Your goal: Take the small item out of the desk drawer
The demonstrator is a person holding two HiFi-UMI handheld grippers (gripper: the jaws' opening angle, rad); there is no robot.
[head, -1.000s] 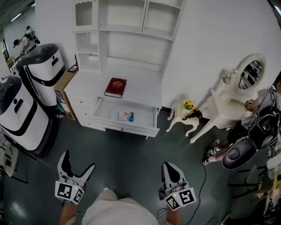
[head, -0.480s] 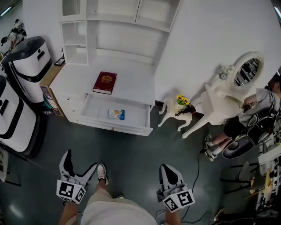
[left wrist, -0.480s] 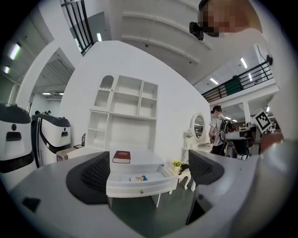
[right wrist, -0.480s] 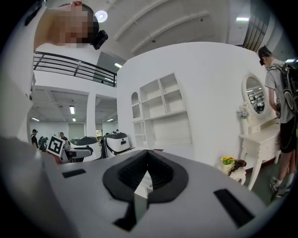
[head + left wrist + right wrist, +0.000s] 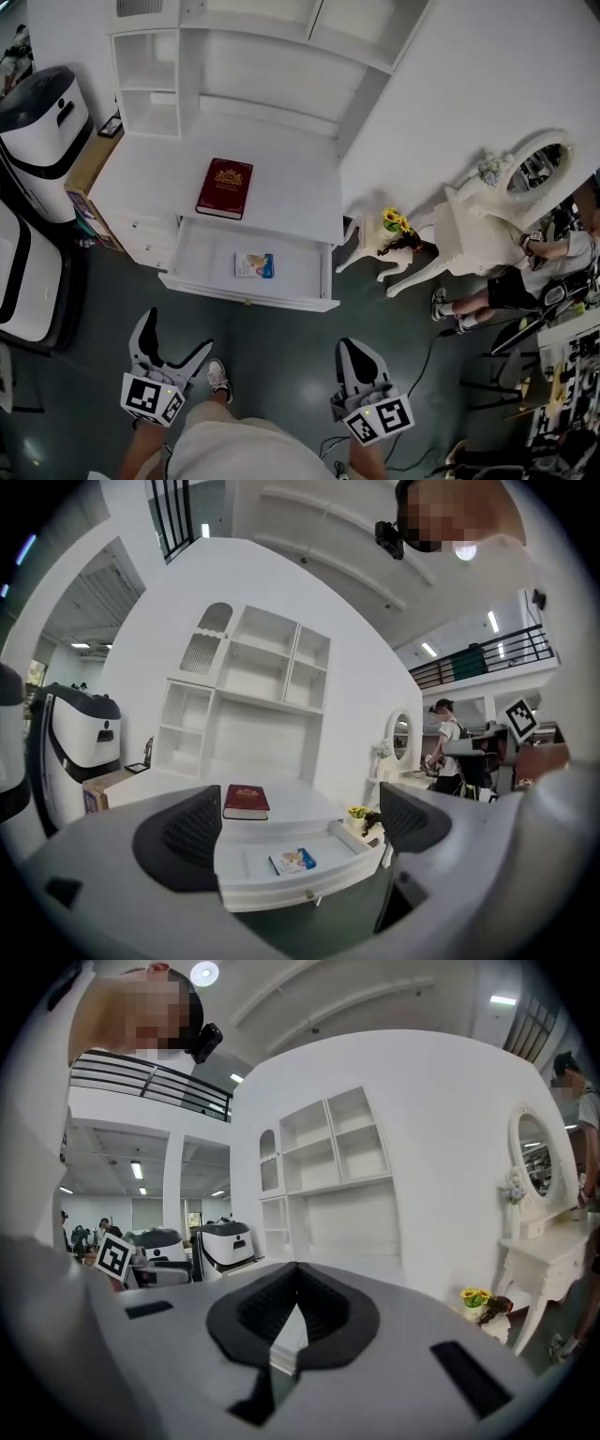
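White wooden drawer [image 5: 202, 264] lies open, small blue-and-white packet [image 5: 254, 265] untouched inside. Likely the approach step: left gripper [image 5: 174, 335] gapes wide, right gripper [image 5: 354, 354] is pinched together, empty. Reaching in comes next.

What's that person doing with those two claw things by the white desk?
A person stands facing the white desk, holding a gripper in each hand. The desk's white drawer is open, and a small colourful packet lies inside. The left gripper has its jaws apart and the right gripper has them shut. Both are empty and short of the drawer, so nothing is picked up yet.
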